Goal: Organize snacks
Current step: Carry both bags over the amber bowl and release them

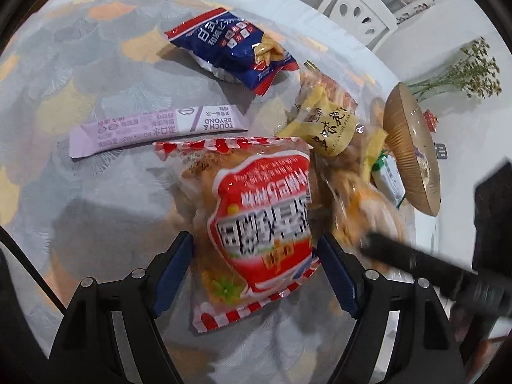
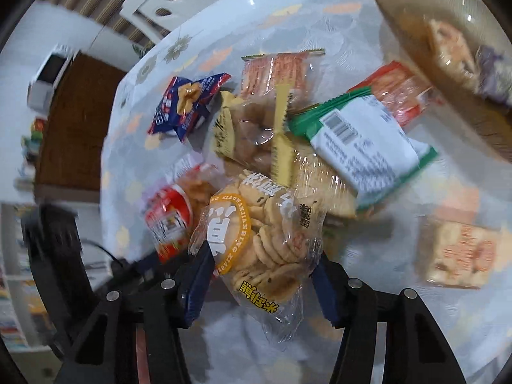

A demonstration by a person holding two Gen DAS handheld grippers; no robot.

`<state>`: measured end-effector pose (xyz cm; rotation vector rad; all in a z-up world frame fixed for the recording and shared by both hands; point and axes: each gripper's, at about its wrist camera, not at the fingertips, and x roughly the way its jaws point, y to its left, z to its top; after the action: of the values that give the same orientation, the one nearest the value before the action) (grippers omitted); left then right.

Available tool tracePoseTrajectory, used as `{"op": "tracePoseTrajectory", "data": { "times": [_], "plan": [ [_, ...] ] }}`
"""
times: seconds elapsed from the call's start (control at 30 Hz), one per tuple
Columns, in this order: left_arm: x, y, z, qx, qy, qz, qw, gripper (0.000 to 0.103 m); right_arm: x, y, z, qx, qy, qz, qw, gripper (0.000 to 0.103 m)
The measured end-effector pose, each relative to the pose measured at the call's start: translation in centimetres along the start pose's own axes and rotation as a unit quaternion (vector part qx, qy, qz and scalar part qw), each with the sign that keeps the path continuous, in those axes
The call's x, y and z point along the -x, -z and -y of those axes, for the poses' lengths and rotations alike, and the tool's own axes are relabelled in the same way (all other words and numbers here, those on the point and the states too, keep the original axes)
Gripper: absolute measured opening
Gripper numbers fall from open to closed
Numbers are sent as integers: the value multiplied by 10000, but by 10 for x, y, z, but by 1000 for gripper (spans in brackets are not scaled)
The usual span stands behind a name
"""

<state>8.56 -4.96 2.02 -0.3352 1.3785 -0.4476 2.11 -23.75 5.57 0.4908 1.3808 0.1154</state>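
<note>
A red-and-white snack packet (image 1: 256, 211) lies between the jaws of my left gripper (image 1: 256, 243), which stands open; the blue pads sit just off its two sides. My right gripper (image 2: 264, 256) is shut on a clear bag of small round crackers with a yellow ring label (image 2: 265, 243), both pads pressing into the film. That bag sits at the near edge of a loose pile of snacks. The red packet (image 2: 169, 220) lies to the left of it, with the left gripper (image 2: 54, 224) beyond as a dark blur. The right gripper (image 1: 416, 256) crosses the lower right of the left wrist view.
On the patterned tablecloth lie a blue packet (image 1: 230, 48), a purple stick pack (image 1: 153, 128), a yellow packet (image 1: 329, 124), a green-and-white packet (image 2: 368, 147) and a square packet (image 2: 460, 256). A ribbed golden bowl (image 2: 403, 16) holding snacks stands at the right. A white chair (image 1: 355, 9) stands past the table edge.
</note>
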Motion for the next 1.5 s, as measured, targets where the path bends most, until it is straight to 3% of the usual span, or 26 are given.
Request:
{"op": "tracePoseTrajectory", "data": {
  "times": [0.1,0.13,0.23,0.33,0.57,0.8,0.9,1.1,1.43,1.5],
  "plan": [
    [-8,-3,2,60,-186,31,9998,73,6,11,1,221,140,82,9996,56],
    [-7,-3,4,36,-294,81,9995,65,9,13,1,282,163,106,9994,55],
    [-1,1,10,-112,-468,242,9986,52,17,18,5,382,161,171,9990,55],
    [12,6,14,-223,-651,415,9968,50,26,20,6,455,166,253,9985,55],
    [58,9,40,-354,-609,661,9953,50,66,24,12,536,-10,441,9976,55],
    [81,0,114,-1070,-835,1073,9849,50,128,13,49,502,269,987,9935,55],
    [81,-11,154,-1305,-578,1144,9831,50,148,4,75,369,370,1177,9917,54],
    [49,-35,225,-1710,-656,1199,9757,50,183,-24,133,67,756,1494,9859,55],
    [-15,-51,278,-1669,-546,882,9805,53,195,-87,186,-31,770,1604,9840,56],
    [-27,-57,282,-1592,-566,771,9826,66,189,-102,193,12,782,1590,9842,77]
  ]
}}
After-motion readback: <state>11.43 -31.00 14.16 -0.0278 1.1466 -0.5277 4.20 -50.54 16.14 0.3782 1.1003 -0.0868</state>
